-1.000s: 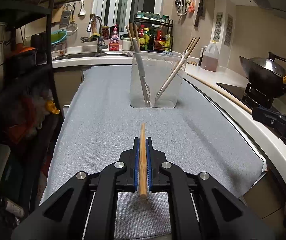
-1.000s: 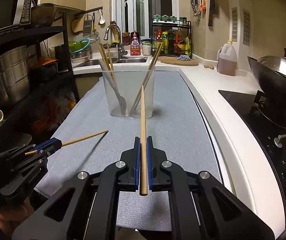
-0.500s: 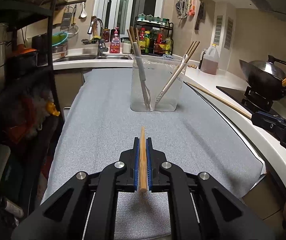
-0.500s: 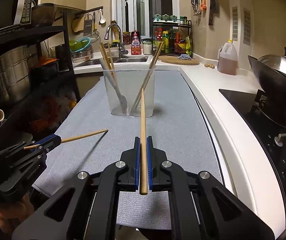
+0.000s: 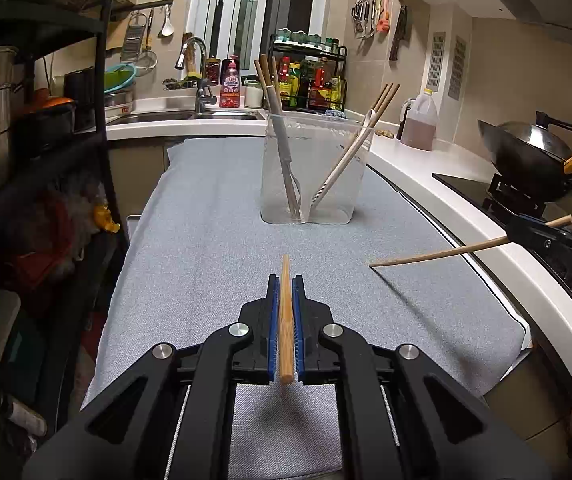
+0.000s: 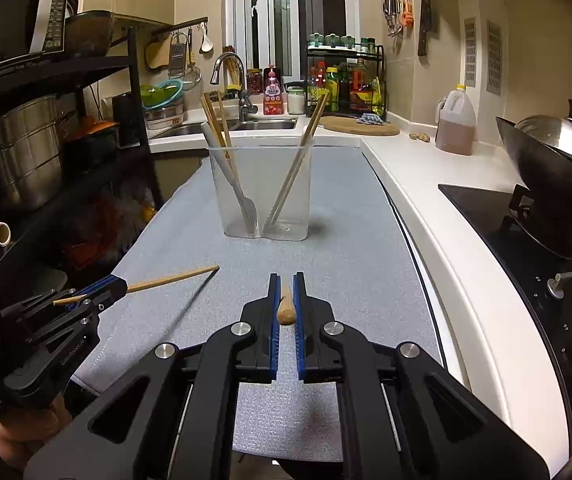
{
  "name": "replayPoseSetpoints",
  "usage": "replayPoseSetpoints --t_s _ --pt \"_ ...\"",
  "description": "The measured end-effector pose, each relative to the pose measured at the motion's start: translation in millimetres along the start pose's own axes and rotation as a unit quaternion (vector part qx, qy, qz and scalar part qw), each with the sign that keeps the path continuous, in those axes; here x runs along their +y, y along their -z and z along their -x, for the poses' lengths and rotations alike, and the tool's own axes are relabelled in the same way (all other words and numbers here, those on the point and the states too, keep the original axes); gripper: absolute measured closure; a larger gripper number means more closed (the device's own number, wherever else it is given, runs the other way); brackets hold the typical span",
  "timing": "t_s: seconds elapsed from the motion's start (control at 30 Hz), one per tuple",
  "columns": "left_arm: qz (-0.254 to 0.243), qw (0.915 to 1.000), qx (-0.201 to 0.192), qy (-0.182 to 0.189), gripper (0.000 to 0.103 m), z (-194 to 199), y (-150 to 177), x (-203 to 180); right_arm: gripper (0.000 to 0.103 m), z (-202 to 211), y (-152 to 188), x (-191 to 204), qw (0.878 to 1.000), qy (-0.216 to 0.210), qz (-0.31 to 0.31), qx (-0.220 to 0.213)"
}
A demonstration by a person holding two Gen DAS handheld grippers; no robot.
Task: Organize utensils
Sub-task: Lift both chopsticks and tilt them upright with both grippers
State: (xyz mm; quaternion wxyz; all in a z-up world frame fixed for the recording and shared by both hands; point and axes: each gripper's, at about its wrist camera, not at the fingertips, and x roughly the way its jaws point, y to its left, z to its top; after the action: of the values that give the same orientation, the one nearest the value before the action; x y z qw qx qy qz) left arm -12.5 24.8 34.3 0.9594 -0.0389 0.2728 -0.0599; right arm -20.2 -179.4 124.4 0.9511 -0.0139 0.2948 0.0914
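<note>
Pinched lengthwise between the closed blue pads of the left gripper (image 5: 285, 280), a wooden chopstick (image 5: 285, 320), aimed straight ahead over the grey mat (image 5: 206, 240) at the clear holder (image 5: 308, 176), probably so as to go in tip-first. Clamped likewise in the closed right gripper (image 6: 286, 280), a second chopstick (image 6: 286, 310), seen almost end-on from its own camera and slanting across the mat in the left view, well short of the holder. Both kept in the air and apart, likely bound for a compartment where other chopsticks (image 6: 290, 172) already lean.
</note>
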Motion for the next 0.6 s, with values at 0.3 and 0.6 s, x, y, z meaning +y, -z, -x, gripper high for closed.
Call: replayPoseSetpoints --t_s 0.3,0.6 --pt "0.006 0.9999 0.0 0.011 0.096 1 -9 0 0.097 6 -20 1 1.0 -0.003 0.007 -0.016" --pt "0.038 0.9953 0.017 0.087 0.096 -1 -41 10 0.097 5 -50 6 1.0 -0.01 0.016 -0.023"
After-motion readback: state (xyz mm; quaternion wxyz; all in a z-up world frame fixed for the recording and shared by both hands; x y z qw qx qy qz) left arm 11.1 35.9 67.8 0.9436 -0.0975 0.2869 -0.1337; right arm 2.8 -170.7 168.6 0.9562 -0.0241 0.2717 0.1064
